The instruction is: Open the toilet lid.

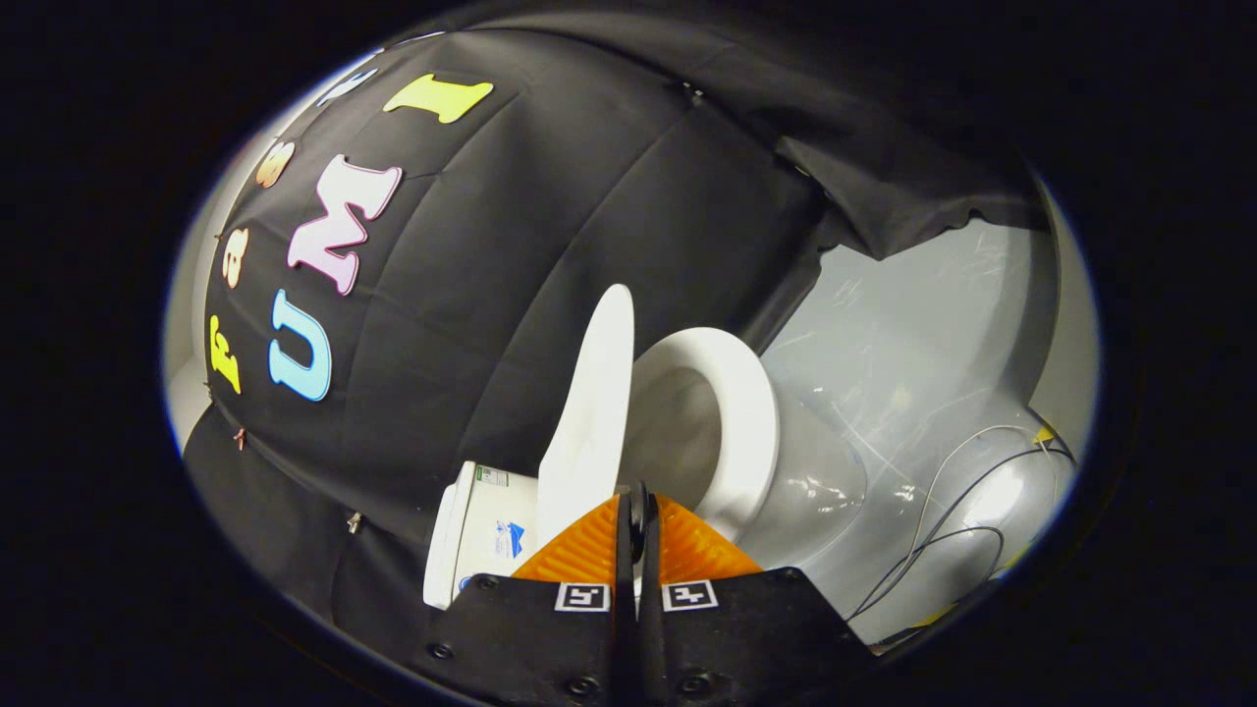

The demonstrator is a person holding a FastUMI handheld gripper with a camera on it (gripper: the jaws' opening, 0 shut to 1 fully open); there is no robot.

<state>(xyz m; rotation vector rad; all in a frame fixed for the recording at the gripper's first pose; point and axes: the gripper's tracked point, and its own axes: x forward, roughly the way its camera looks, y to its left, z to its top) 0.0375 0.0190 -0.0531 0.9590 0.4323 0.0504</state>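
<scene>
Lid (592, 412) stands raised just ahead of the tool (636, 511), seat (748, 432) exposed. Tool fingers closed together, gripping nothing. Task appears nearly complete.

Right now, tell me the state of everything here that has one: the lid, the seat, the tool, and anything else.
toilet lid: raised, standing on edge, off the seat.
toilet seat: down on the bowl, uncovered.
tool: fingers closed together, holding nothing, tips at the lid's lower edge.
tank: its cover on, beside the lid.
cables: loose on the floor beyond the toilet.
</scene>
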